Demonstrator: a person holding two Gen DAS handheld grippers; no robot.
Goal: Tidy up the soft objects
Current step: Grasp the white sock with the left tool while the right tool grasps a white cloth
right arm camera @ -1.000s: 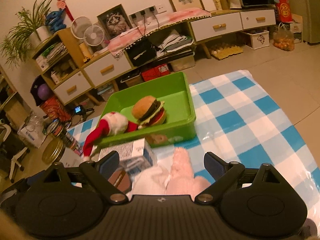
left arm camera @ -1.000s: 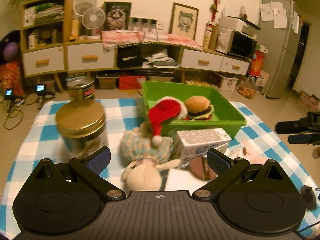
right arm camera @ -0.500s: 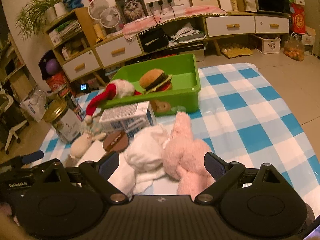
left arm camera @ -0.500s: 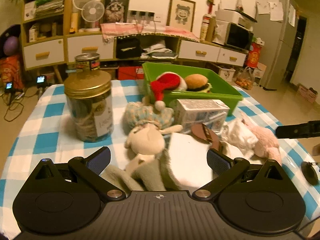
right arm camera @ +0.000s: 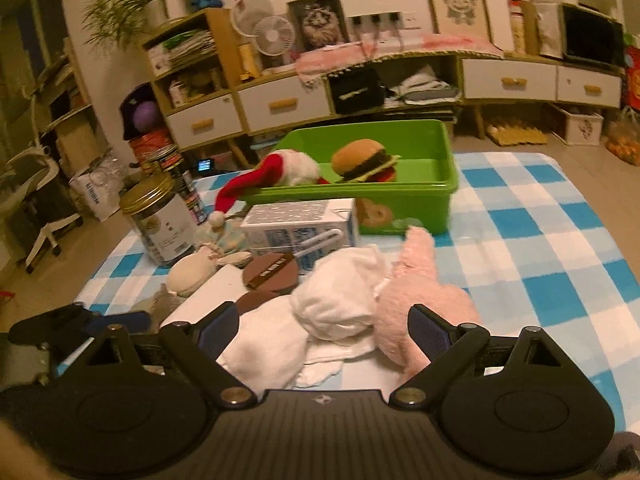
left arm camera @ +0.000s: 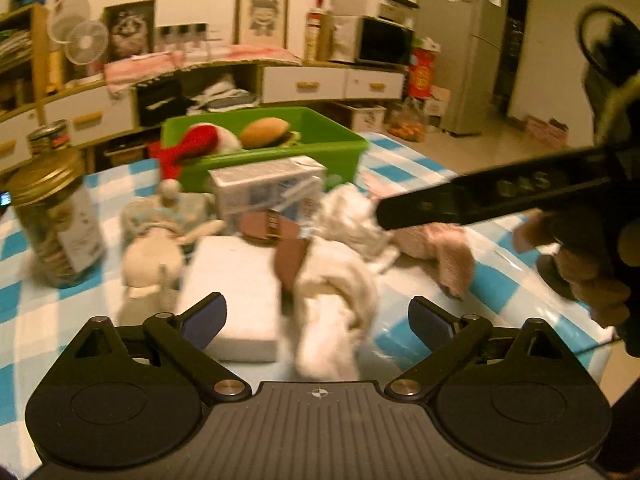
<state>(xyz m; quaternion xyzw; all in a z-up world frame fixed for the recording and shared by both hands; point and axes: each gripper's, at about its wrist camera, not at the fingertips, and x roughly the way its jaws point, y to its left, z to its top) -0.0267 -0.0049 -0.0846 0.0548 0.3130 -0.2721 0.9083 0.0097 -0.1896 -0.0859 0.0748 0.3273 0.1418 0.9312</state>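
A green bin (right arm camera: 404, 200) (left arm camera: 340, 152) at the table's far side holds a Santa hat (right arm camera: 272, 172) (left arm camera: 192, 144) draped over its rim and a plush burger (right arm camera: 364, 160) (left arm camera: 266, 130). In front lie a white cloth bundle (right arm camera: 336, 300) (left arm camera: 340, 276), a pink plush (right arm camera: 420, 288) (left arm camera: 444, 244) and a beige rag doll (right arm camera: 192, 268) (left arm camera: 152, 252). My left gripper (left arm camera: 318, 320) is open just before the white cloth. My right gripper (right arm camera: 324, 330) is open, with the white cloth and pink plush between its fingers. It shows from the side in the left wrist view (left arm camera: 500, 196).
A milk carton (right arm camera: 300, 228) (left arm camera: 268, 192), a brown round wallet (right arm camera: 272, 276), a white flat box (left arm camera: 236, 280) and a gold-lidded jar (right arm camera: 160, 224) (left arm camera: 56, 224) stand among the soft things on the blue checked cloth (right arm camera: 540, 240). Cabinets stand behind.
Both grippers have pulled back and swung: the left now faces the white cloth and pink plush, the right has come closer over them. Both stay open.
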